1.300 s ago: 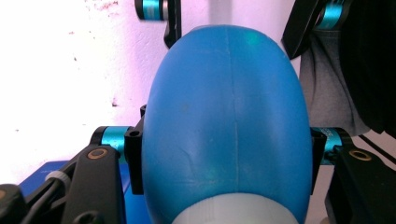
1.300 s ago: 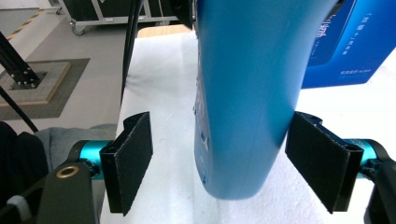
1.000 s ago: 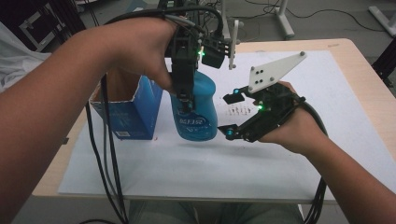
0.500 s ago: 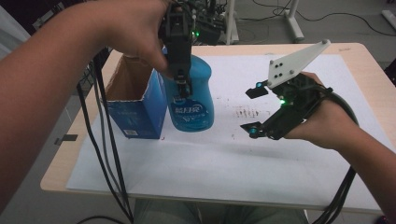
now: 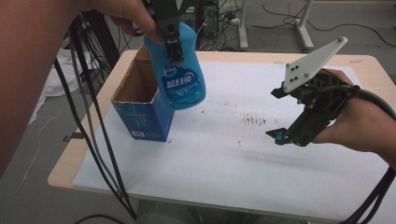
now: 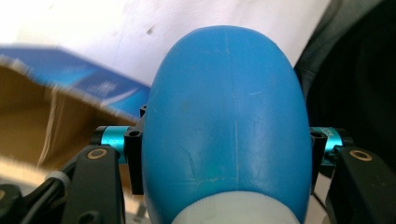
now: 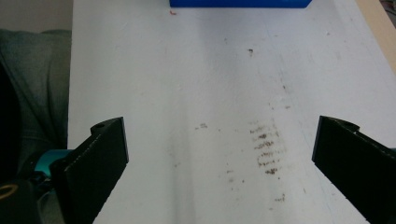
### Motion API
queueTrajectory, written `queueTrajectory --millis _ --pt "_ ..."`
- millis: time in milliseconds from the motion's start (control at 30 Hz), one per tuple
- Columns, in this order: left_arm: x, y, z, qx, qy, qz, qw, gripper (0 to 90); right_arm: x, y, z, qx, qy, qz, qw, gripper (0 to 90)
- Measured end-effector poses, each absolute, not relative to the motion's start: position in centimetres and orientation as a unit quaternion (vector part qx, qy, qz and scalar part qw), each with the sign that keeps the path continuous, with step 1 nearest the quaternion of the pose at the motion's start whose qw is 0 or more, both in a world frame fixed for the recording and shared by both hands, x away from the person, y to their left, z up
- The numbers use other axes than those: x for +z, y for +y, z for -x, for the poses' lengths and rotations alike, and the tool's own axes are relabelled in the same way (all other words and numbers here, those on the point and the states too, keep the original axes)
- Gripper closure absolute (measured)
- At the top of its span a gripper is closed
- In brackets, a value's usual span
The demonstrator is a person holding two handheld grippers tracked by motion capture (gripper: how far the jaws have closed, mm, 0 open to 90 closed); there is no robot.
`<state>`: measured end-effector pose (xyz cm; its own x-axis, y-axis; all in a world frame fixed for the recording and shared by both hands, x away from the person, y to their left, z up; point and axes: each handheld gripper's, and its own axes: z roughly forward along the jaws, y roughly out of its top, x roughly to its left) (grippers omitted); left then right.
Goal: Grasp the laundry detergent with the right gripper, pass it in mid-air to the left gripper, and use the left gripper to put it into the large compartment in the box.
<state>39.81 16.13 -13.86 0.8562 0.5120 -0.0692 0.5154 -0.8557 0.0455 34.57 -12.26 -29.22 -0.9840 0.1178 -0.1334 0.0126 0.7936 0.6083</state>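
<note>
Bottle (image 5: 180, 77) above box (image 5: 140, 105), on table (image 5: 233, 58)

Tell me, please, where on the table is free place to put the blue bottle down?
The white sheet is bare between the blue box and the right gripper, apart from brown stains, and along its near edge. The left side is crowded: the open box stands there, and the left gripper holds the blue bottle just above it, with cables hanging beside.

Grey floor (image 5: 280, 28) with cables (image 5: 233, 18) behind wooden table (image 5: 369, 63).
</note>
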Motion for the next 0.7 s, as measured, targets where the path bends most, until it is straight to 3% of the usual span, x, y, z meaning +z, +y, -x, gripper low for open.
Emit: queueTrajectory --millis 267,333,433,700 --pt "-11.7 20.3 -40.8 -0.016 0.405 -0.914 0.027 39.0 -28.4 -13.1 -35.0 0.269 0.958 -0.026 0.091 0.6" --pt "-11.6 20.7 -40.9 -0.016 0.415 -0.909 0.026 39.0 -28.2 -13.2 -34.9 0.267 0.959 -0.027 0.094 0.5" --pt "-11.2 22.5 -41.5 -0.015 0.484 -0.874 0.036 39.1 -27.6 -13.4 -34.9 0.256 0.962 -0.023 0.096 0.6" --pt "-11.5 24.2 -42.1 -0.021 0.564 -0.825 0.035 39.1 -27.1 -13.8 -34.9 0.238 0.966 -0.022 0.093 0.6"
